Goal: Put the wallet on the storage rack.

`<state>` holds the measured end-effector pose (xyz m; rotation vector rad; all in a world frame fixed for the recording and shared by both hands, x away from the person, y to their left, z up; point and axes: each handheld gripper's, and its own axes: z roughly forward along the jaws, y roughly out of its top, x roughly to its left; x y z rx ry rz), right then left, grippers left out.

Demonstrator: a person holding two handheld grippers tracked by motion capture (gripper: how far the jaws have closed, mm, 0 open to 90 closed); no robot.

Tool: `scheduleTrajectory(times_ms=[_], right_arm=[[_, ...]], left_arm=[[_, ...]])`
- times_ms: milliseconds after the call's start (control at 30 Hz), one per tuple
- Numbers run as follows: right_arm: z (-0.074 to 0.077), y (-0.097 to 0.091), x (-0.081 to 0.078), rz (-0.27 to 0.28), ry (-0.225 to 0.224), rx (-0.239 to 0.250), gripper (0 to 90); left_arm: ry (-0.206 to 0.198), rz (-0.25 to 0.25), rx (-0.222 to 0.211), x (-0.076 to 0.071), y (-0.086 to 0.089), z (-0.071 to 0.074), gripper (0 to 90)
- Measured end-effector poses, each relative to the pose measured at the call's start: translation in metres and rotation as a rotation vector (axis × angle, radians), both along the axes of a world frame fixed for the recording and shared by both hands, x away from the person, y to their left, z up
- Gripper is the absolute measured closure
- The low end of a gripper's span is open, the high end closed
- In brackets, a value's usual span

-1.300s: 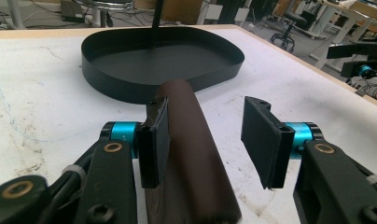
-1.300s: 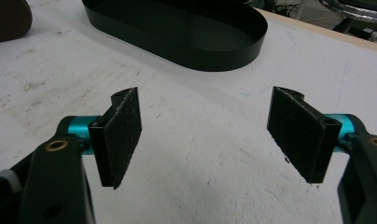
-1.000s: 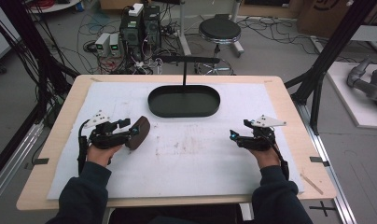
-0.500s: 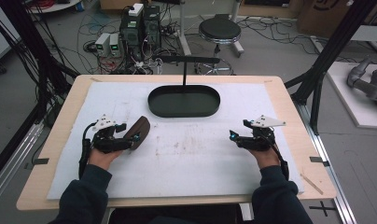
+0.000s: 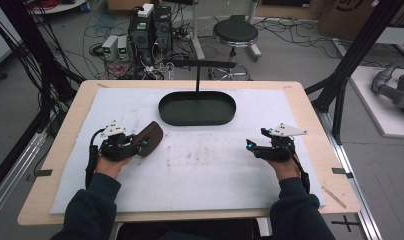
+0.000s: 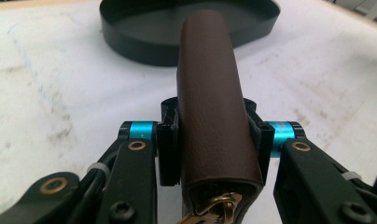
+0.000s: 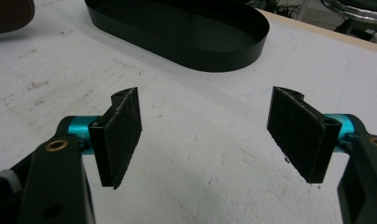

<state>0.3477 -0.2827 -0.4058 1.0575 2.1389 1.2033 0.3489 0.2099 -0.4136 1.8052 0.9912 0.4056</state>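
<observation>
The left tongs (image 6: 218,140) have just been closing, and their pads now clench the brown leather pouch (image 6: 213,93) by its two long sides, zipper end toward the hand; a second ago the pouch lay flatter on the desk just in front of them, and now it stands on edge in their grip, its far end angled toward the black oval tray (image 5: 197,108). That reads as the pickup just made, so the carry to the tray is likely the step ahead. The pouch sits near the tray's left end, a little short of its rim. The right tongs (image 7: 205,135) are released, jaws wide with nothing between them, resting off the tray's right end. The desk (image 5: 310,97) is pale wood under a white, scuffed mat (image 5: 215,170). Behind the tray stand a stool (image 5: 235,33), computer boxes (image 5: 151,25) and loose cables on a grey floor.
</observation>
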Motion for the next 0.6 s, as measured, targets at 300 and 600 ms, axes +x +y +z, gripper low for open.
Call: scheduleTrajectory(times_ms=[300, 600], right_arm=[[0.000, -0.002, 0.001, -0.005, -0.001, 0.012, 26.6], [0.001, -0.004, 0.001, -0.006, -0.003, 0.025, 26.6]], left_arm=[[-0.096, -0.123, -0.054, 0.036, -0.034, 0.036, 64.1], [-0.111, -0.171, -0.056, 0.074, -0.066, 0.051, 64.1]])
